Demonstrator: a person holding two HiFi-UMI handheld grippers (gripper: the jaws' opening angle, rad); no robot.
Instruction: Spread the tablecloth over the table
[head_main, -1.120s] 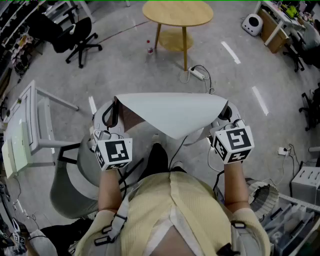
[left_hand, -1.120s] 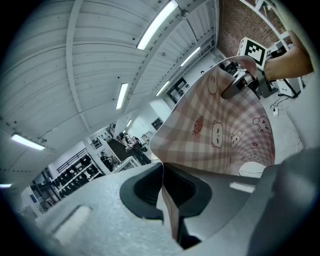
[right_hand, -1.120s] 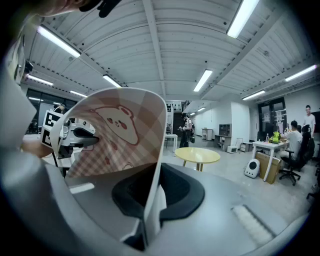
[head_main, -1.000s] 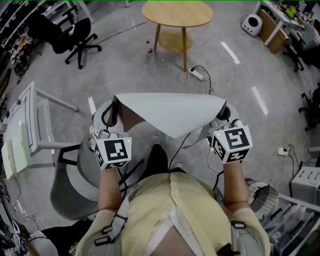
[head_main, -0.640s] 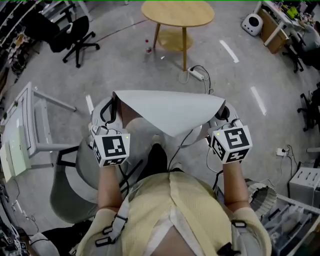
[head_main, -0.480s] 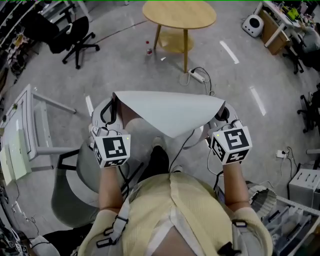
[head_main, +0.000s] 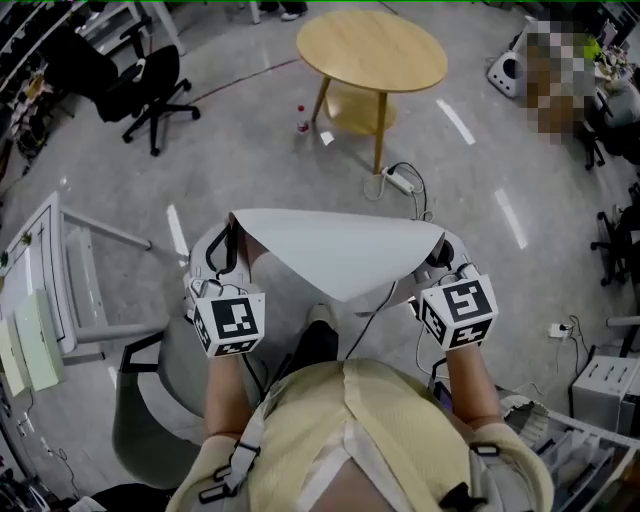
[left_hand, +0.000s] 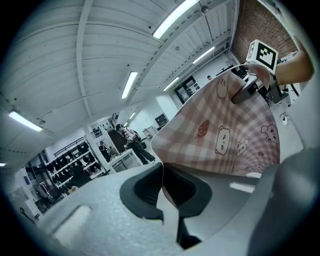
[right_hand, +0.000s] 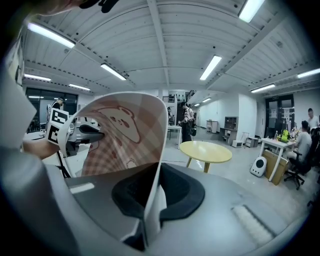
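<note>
The tablecloth (head_main: 335, 250) hangs stretched between my two grippers at chest height, its plain white side up. Its underside is pink check with bears (left_hand: 230, 135) and it also fills the left of the right gripper view (right_hand: 125, 135). My left gripper (head_main: 232, 218) is shut on the cloth's left corner, the edge pinched between the pads (left_hand: 163, 172). My right gripper (head_main: 440, 235) is shut on the right corner (right_hand: 159, 172). The round wooden table (head_main: 372, 50) stands ahead on the floor, apart from the cloth, and shows in the right gripper view (right_hand: 206, 150).
A black office chair (head_main: 130, 85) stands far left. A power strip with cable (head_main: 400, 182) lies on the floor between me and the table, a small bottle (head_main: 302, 126) by the table's leg. A white frame (head_main: 50, 270) is at my left. People (right_hand: 187, 117) stand far off.
Both grippers have carried the cloth forward, still stretched between them. The round table now sits lower and nearer in the head view. The grips have not changed.
</note>
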